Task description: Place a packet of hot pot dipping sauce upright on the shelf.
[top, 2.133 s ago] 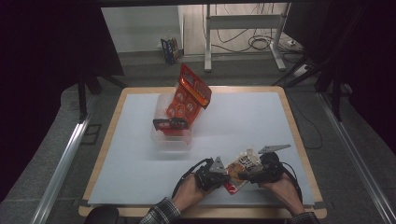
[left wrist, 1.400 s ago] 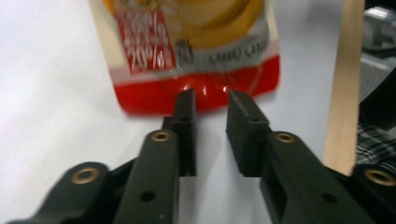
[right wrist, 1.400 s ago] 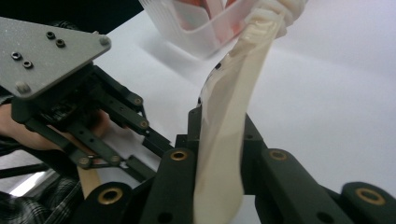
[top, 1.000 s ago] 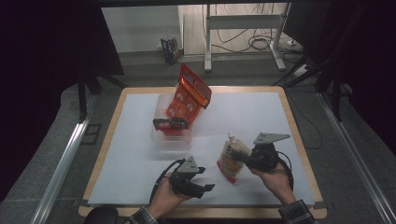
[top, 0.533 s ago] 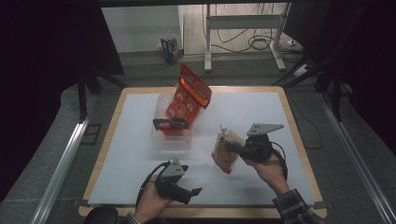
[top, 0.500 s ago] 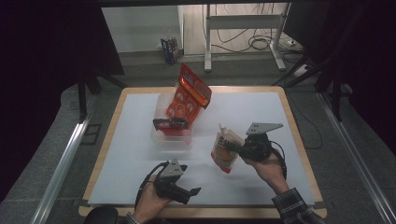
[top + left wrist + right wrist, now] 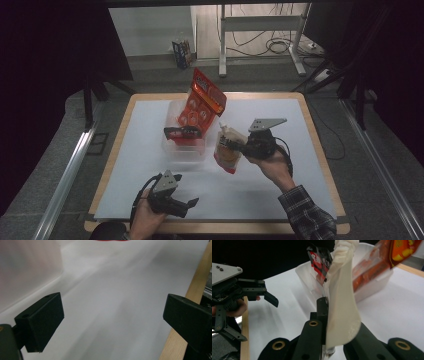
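My right claw (image 7: 243, 146) pinches the snack pouch (image 7: 228, 149) and lifts it beside the clear tub (image 7: 186, 145), so it can drop in. My left claw (image 7: 186, 204) is wide, empty, near the table's (image 7: 150, 110) front edge.

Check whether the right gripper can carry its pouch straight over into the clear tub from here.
Probably yes: the right gripper is shut on the pouch, lifted beside the clear tub. Bare table lies between, though orange packets already crowd the tub.
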Motion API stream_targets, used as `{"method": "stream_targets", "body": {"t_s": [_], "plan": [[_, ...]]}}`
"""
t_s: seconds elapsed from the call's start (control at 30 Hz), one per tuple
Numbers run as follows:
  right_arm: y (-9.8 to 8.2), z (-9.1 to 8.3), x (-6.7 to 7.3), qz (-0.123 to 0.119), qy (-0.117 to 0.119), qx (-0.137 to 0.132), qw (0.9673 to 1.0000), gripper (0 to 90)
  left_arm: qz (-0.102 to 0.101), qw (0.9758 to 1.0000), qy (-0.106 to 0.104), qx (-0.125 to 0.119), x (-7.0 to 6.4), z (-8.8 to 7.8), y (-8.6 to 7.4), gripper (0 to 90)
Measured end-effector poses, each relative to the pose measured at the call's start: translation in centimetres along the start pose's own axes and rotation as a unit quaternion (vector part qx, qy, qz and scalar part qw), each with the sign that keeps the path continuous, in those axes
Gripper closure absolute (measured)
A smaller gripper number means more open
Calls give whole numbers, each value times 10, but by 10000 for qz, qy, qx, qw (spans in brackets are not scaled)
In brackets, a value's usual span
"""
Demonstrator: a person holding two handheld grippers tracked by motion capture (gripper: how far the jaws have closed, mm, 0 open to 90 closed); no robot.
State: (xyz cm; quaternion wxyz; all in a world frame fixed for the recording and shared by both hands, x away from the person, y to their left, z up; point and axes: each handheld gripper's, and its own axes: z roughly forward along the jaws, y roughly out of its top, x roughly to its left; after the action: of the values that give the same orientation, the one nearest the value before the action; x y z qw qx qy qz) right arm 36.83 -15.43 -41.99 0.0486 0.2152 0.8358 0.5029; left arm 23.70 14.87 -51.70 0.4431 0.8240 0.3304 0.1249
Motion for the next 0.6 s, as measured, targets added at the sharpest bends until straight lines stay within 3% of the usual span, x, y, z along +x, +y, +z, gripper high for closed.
{"method": "stream_targets", "body": {"t_s": [0.33, 0.6], "plan": [[26, 31, -1, -312, 168, 147, 9993, 861, -166, 9998, 130, -57, 8, -10, -9, 31], [41, 54, -1, -483, 259, 205, 9983, 864, -89, 9998, 180, -16, 7, -11, -11, 30]]}}
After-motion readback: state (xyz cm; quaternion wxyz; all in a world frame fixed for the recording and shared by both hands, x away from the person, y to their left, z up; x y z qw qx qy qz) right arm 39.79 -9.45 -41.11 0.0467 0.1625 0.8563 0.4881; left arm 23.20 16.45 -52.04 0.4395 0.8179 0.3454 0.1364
